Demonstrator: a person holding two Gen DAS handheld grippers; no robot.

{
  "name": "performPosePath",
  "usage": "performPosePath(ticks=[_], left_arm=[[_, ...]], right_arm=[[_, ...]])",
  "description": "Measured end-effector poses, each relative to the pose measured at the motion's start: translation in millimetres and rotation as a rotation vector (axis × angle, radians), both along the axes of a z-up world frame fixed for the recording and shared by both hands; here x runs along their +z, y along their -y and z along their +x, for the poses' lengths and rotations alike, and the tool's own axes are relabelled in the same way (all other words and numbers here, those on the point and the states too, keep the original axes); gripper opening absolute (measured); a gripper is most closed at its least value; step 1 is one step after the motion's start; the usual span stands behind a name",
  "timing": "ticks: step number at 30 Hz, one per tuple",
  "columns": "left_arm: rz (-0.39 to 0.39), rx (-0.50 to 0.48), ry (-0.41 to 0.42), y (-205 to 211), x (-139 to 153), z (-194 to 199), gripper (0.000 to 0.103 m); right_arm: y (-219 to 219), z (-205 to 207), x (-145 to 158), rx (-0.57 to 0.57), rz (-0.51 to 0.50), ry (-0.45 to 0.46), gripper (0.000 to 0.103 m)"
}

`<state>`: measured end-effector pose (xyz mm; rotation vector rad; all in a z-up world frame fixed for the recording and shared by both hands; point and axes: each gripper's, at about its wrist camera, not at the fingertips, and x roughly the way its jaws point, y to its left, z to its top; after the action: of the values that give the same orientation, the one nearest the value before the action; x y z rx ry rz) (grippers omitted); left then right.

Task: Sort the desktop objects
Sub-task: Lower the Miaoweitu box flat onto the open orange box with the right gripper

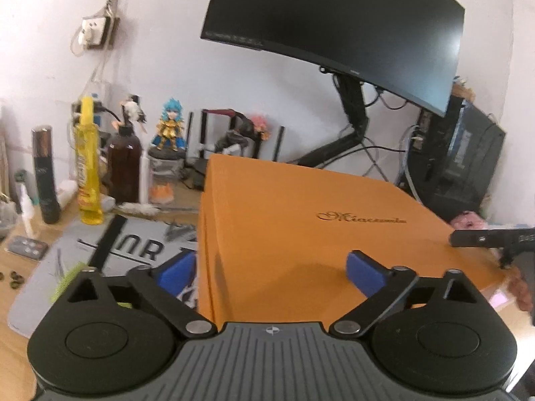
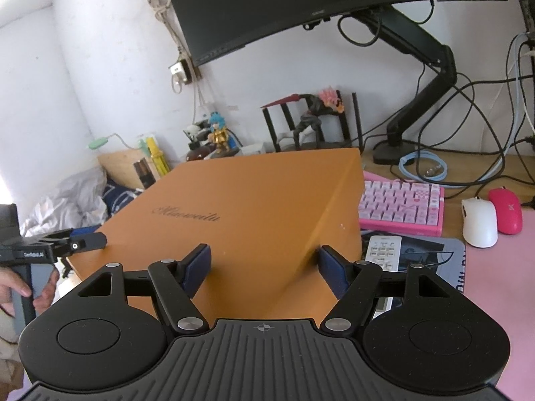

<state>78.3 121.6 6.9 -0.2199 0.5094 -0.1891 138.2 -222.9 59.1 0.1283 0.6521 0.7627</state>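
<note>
A big orange box (image 1: 301,207) with script lettering on its lid fills the middle of the desk. My left gripper (image 1: 271,264) is wide open at its near left corner. Its left blue pad (image 1: 177,272) hangs beside the box's left wall and its right pad (image 1: 364,272) sits over the lid; neither visibly presses. My right gripper (image 2: 264,254) stands over the orange box (image 2: 254,200) at the near right corner. Its jaws are apart, one pad above the lid and the other by the darker right side. A hand (image 2: 20,287) holds the left tool.
Behind the box stand figurines (image 1: 169,130), a brown bottle (image 1: 123,163), a yellow bottle (image 1: 87,163) and a dark tube (image 1: 45,173). A monitor (image 1: 334,26) hangs on an arm. To the right lie a pink keyboard (image 2: 401,205), white mouse (image 2: 479,222), pink mouse (image 2: 506,210) and white remote (image 2: 384,250).
</note>
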Motion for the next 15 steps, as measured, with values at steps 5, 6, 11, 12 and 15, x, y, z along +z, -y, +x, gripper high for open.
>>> performPosePath(ticks=[5,6,11,12,15], left_arm=[[-0.006,0.005,-0.004,-0.4,0.6,0.1,0.103],[-0.007,0.006,-0.005,-0.4,0.7,0.1,0.101],[-0.013,0.011,-0.01,-0.8,1.2,0.2,0.084],[-0.016,0.015,-0.009,-2.4,1.5,-0.5,0.081],[-0.007,0.029,0.005,-8.2,5.0,-6.2,0.061]], right_arm=[[0.6,0.8,-0.6,0.002,0.004,-0.001,0.074],[0.8,1.1,-0.8,0.002,0.006,-0.002,0.074],[-0.3,2.7,-0.2,-0.003,0.007,-0.004,0.074],[-0.5,3.0,-0.3,-0.003,0.007,-0.006,0.074],[-0.6,2.5,-0.8,-0.003,0.01,-0.007,0.075]])
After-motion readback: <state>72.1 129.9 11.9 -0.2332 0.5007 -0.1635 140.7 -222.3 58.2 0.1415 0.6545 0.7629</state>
